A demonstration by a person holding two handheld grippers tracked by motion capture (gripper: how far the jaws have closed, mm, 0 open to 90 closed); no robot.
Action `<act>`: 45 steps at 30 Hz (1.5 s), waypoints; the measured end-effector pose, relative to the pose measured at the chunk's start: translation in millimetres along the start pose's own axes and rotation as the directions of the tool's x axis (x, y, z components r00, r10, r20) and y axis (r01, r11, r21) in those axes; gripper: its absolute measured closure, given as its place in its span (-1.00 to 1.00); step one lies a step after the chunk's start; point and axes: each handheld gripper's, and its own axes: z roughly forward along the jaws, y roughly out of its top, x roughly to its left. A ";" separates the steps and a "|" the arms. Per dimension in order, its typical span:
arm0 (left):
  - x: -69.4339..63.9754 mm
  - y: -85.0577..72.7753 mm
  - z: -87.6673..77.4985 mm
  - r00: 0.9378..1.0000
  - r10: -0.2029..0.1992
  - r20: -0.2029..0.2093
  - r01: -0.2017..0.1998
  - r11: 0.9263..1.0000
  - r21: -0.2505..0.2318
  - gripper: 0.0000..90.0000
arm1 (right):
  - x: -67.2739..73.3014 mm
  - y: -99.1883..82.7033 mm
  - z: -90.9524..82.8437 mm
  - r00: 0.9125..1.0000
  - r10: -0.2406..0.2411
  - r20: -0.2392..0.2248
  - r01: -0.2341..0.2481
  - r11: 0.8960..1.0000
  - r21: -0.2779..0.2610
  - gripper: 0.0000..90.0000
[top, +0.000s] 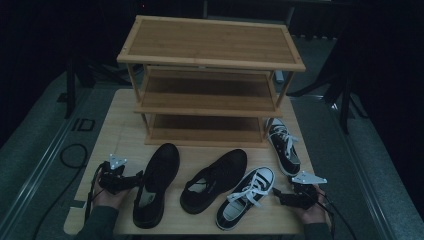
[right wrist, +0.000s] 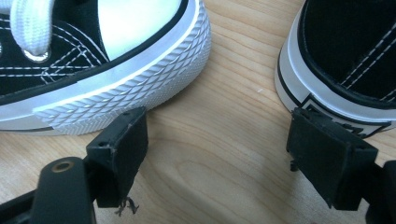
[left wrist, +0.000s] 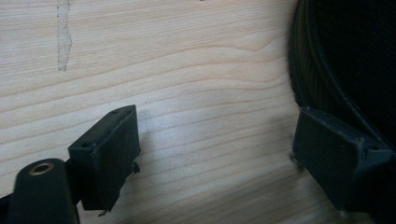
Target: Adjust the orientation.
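Four shoes lie on a wooden table [top: 119, 131] in front of a wooden rack [top: 210, 46]. At the left is a black leather shoe [top: 156, 184], with its mate [top: 215, 179] in the middle. A black-and-white sneaker [top: 246, 198] lies right of them, and a second sneaker [top: 283, 146] lies beside the rack's right leg. My left gripper [top: 136, 178] is open beside the left black shoe [left wrist: 345, 51], with bare table between its jaws [left wrist: 215, 154]. My right gripper [top: 276, 193] is open too [right wrist: 217, 149], low on the table between the near sneaker's toe [right wrist: 116, 65] and the far sneaker's heel [right wrist: 348, 51].
The rack has three shelves, all bare, and takes up the back half of the table. Cables trail from both grippers toward the near edge. A black cable loop [top: 74, 155] lies on the floor at the left. Dark stands rise around the table.
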 end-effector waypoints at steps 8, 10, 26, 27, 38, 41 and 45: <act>0.7 4.1 -1.2 0.999 0.024 0.024 -0.025 1.000 0.005 -0.39 | 0.0 0.0 0.0 1.000 -0.001 0.000 0.001 1.000 0.000 -0.54; 1.1 4.5 -1.8 0.999 0.029 0.027 -0.029 1.000 0.009 -0.28 | 0.0 0.0 0.0 1.000 0.000 0.000 0.000 1.000 0.000 -0.54; 8.0 15.2 -22.1 0.994 0.029 0.105 -0.027 0.999 -0.018 0.06 | 0.0 0.0 0.0 1.000 0.000 0.000 0.000 1.000 0.000 -0.54; 9.0 18.3 -25.4 0.992 0.030 0.126 -0.028 0.999 -0.017 0.06 | 0.0 0.0 0.0 1.000 0.000 0.000 0.000 1.000 0.000 -0.54; 2.4 30.3 -40.1 0.982 0.088 0.167 -0.086 0.996 -0.020 0.06 | 0.0 0.0 0.0 1.000 0.000 0.000 0.000 1.000 0.000 -0.54; -1.0 36.5 -46.9 0.976 0.112 0.186 -0.108 0.994 -0.028 0.06 | -0.1 0.0 0.0 1.000 -0.001 0.000 0.001 1.000 0.000 -0.54; -5.1 41.2 -53.5 0.971 0.139 0.192 -0.134 0.990 -0.041 0.05 | -0.1 0.0 0.0 1.000 -0.001 0.000 0.001 1.000 0.000 -0.54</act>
